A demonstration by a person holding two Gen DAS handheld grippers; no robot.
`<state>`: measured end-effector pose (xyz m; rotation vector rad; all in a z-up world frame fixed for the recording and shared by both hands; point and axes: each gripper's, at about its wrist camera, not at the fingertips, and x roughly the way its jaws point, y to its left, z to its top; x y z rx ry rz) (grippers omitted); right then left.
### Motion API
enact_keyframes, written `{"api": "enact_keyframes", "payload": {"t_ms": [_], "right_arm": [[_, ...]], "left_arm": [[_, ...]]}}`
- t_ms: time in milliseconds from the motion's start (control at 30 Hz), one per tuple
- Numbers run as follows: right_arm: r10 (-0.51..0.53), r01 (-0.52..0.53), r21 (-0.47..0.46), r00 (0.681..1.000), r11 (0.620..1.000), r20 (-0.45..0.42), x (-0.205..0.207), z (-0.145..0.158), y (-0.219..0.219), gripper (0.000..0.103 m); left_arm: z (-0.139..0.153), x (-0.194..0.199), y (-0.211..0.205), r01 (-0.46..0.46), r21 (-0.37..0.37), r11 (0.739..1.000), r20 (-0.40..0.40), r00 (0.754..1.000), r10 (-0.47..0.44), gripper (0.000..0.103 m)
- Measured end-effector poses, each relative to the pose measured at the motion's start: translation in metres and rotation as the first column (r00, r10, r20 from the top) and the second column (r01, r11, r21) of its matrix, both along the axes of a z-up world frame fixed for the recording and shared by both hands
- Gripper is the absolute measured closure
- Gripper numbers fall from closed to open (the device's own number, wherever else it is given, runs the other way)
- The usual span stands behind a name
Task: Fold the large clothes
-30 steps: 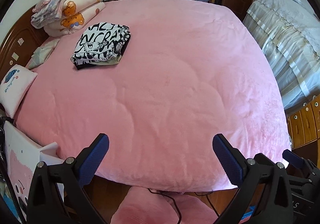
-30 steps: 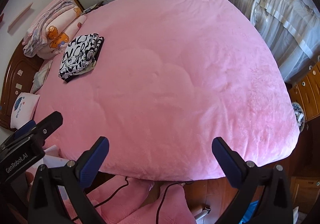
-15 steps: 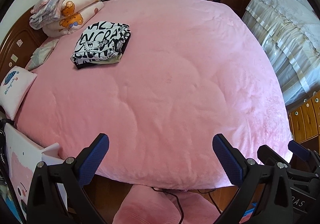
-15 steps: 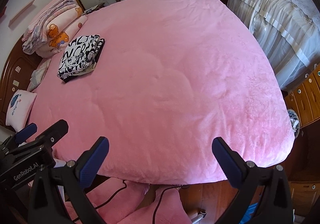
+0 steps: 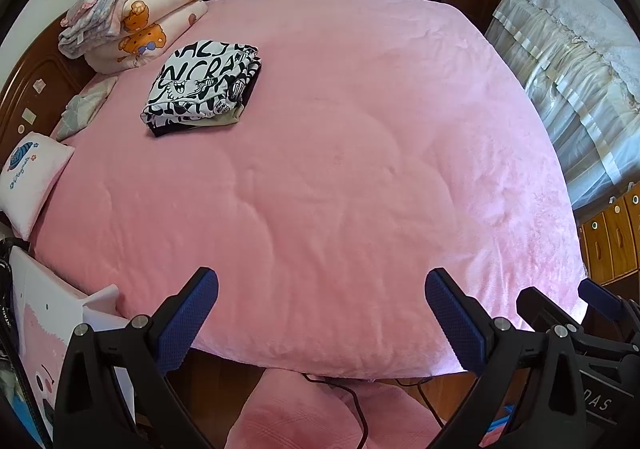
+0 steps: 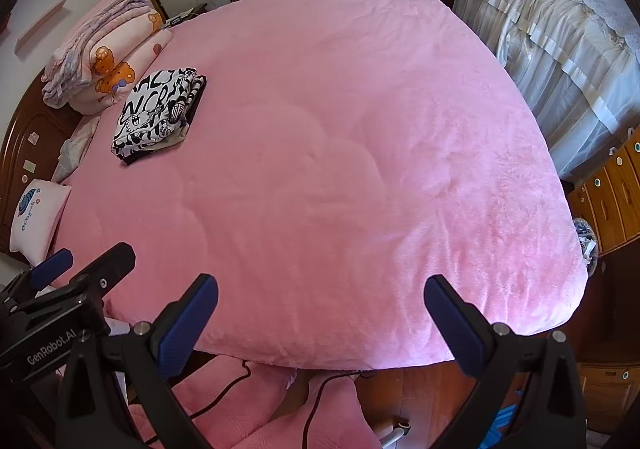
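Both grippers, left (image 5: 321,323) and right (image 6: 321,325), hang over the near edge of the bed (image 5: 360,169) with jaws wide and empty. The only garment in view, a black-and-white printed one (image 5: 202,87), lies already folded far up the bed near the stacked quilts (image 5: 132,25), well apart from both grippers. It looks like soft, light cloth, limp and likely to sag and slide apart if lifted by one layer; pinching through all the layers at two opposite edges seems the safest hold.

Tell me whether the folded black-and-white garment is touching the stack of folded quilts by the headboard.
Apart. The left wrist view shows a strip of bare pink bedspread between the black-and-white garment and the stack of folded quilts.
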<state>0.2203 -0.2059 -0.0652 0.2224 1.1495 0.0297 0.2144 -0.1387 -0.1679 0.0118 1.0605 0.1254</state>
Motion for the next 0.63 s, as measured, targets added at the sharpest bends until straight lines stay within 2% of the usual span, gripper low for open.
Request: {"api": "enact_keyframes", "payload": {"t_ms": [633], "right_arm": [[0.031,-0.031,0.019,0.999,0.999,-0.019,0.008,-0.011,-0.011,0.000]], "left_arm": [[-0.004,-0.005,-0.002,-0.033,0.018,0.999,-0.014,0.999,0.034,0.000]]}}
